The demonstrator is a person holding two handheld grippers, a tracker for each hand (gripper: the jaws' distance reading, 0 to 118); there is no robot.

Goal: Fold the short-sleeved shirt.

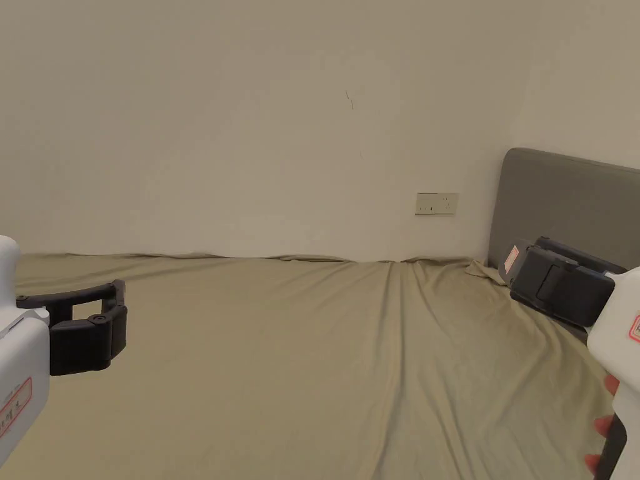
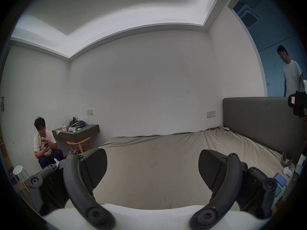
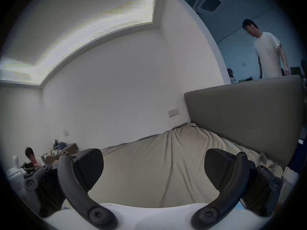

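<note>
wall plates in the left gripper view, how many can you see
2. One wall plate sits above the desk at the left; the other is on the same wall just left of the headboard. More may be hidden.

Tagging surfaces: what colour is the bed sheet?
Plain olive-beige bed sheet, no pattern; head view shows it best.

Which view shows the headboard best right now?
The right gripper view: the grey headboard shows large, top edge to sheet. The left gripper view has it smaller; the head view shows a part, the right gripper overlapping it.
</note>
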